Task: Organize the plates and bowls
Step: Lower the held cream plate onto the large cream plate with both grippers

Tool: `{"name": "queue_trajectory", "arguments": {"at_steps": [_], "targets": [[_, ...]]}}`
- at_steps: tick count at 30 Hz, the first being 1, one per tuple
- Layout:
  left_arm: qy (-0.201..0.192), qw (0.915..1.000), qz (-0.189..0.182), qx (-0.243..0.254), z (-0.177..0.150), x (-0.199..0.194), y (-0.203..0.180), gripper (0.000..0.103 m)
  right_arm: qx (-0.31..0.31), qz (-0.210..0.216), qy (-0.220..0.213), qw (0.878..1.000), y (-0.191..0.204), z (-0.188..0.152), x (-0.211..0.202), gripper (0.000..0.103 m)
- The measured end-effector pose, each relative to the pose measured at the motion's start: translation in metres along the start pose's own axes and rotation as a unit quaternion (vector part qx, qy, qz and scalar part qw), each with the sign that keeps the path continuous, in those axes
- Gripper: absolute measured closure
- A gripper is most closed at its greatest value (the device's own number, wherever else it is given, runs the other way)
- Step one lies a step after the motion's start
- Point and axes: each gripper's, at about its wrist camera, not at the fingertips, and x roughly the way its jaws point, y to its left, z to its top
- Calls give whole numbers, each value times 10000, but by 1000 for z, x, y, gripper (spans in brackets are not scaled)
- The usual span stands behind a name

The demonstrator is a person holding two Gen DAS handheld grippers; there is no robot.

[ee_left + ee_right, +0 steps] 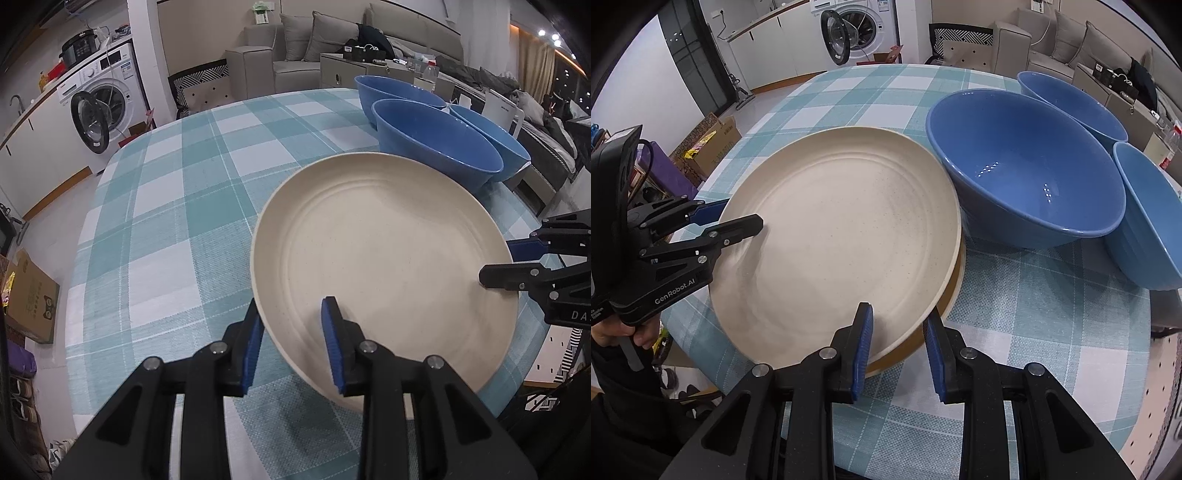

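The cream plate (842, 221) looked matt and speckled, the blue bowls (1027, 166) glossy, the table (166, 206) cloth woven.

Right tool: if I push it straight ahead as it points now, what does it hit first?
The right tool already straddles the near rim of the cream plate, so the rim would likely seat deeper between its fingers first. Beyond the plate stands the nearest blue bowl, though depth is hard to judge.
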Motion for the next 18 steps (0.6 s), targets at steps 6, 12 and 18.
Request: {"name": "queue_trajectory", "arguments": {"at_steps": [6, 12, 18], "targets": [[1, 10000, 15, 17, 0, 1, 0, 72, -124, -167, -42, 9998, 4, -2, 1, 75], [28, 9999, 65, 95, -1, 2, -4, 71, -252, -366, -64, 9990, 6, -2, 3, 75], [42, 9997, 132, 208, -2, 3, -8, 67, -377, -495, -76, 9980, 8, -3, 3, 73]]}}
